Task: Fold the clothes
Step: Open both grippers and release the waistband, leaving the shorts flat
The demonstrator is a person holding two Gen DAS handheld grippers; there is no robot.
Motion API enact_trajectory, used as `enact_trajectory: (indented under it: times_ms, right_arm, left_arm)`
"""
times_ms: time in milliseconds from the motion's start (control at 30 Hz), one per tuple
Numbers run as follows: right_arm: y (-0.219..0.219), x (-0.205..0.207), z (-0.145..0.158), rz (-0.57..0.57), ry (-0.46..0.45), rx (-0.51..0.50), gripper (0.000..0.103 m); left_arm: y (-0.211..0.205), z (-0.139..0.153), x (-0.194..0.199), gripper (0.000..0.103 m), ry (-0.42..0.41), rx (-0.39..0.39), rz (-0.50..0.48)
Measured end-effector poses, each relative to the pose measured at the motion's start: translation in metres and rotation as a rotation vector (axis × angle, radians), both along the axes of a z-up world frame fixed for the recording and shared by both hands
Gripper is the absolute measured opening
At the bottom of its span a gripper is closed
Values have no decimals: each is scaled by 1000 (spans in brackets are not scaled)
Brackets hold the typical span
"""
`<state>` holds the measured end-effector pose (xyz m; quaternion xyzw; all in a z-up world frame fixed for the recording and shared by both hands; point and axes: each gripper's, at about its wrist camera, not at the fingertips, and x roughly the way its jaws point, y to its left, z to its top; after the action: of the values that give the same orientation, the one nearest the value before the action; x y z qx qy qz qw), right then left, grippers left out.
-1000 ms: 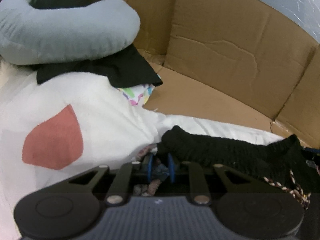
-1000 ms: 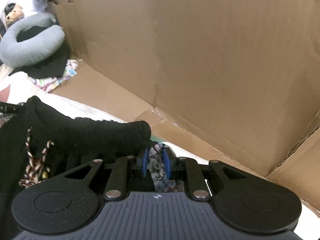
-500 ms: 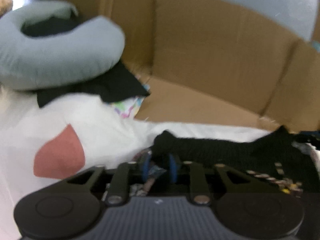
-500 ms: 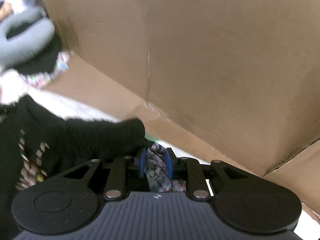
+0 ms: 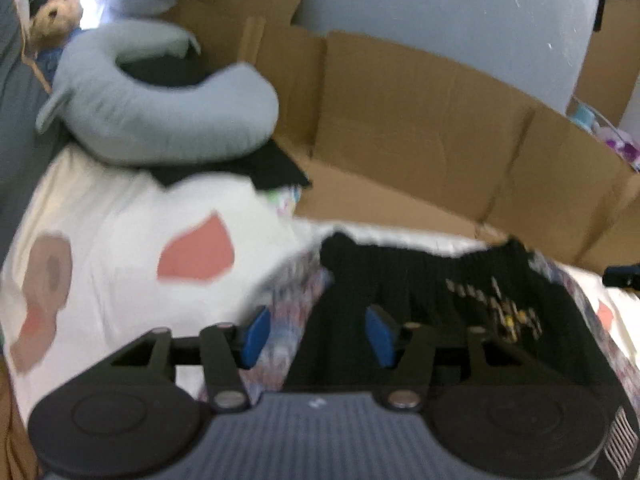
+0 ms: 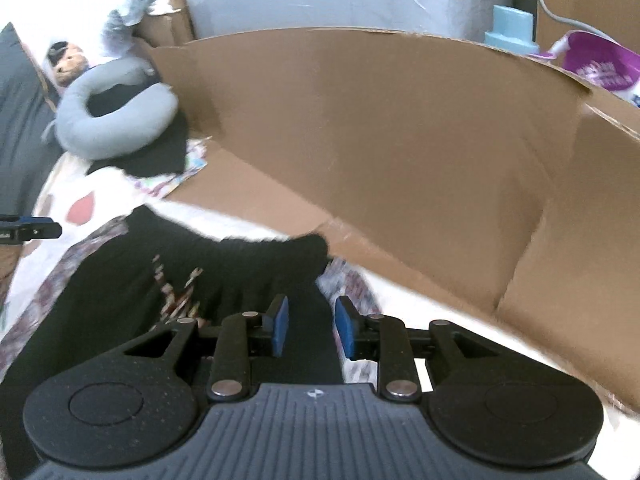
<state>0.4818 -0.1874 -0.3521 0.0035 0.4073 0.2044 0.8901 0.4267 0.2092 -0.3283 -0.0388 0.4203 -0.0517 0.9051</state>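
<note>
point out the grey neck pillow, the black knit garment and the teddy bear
grey neck pillow (image 5: 168,128): left wrist view, front curve of the cushion
black knit garment (image 6: 248,264): right wrist view, ribbed waistband
teddy bear (image 5: 56,16): left wrist view, its head

Home bedroom — printed bedsheet underneath, grey neck pillow upper left. Teddy bear top-left corner, cardboard boxes behind.

Black knit garment with a multicoloured braided drawstring; white sheet with coral-red patches; grey neck pillow; brown cardboard; blue gripper pads.
</note>
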Motion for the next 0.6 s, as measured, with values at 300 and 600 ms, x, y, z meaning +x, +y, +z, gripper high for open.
enact_trajectory:
  times_ms: [300, 600]
  right_arm:
    - [-17, -62, 19, 58, 49, 63, 33]
    - [-50, -129, 39, 23, 69, 26, 33]
  left_arm:
    - [24, 6, -69, 57, 84, 37, -47]
    - [80, 15, -143, 57, 163, 97, 12]
